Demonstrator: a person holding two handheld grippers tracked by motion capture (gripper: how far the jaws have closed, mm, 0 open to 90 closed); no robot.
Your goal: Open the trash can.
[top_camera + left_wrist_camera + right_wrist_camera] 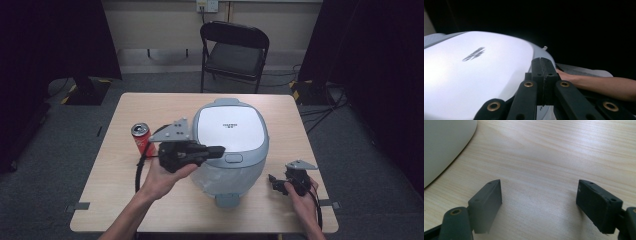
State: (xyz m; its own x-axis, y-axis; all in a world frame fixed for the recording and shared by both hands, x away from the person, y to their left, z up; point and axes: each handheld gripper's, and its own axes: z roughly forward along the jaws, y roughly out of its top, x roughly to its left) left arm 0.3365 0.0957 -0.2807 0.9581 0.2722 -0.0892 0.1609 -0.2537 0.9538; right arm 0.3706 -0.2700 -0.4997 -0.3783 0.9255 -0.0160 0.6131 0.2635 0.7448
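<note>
White rice cooker (229,145) on a wooden table (125,200), lid down.
Left gripper (220,150), jaws shut and empty, points at its latch button (233,159), likely to press; right gripper (273,181) rests open, empty.

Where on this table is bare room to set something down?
Free: the wooden table behind the red soda can, and its near left corner. Crowded: the middle holds the grey-white rice cooker, the shut left gripper at its lid; the open right gripper rests front right.
</note>
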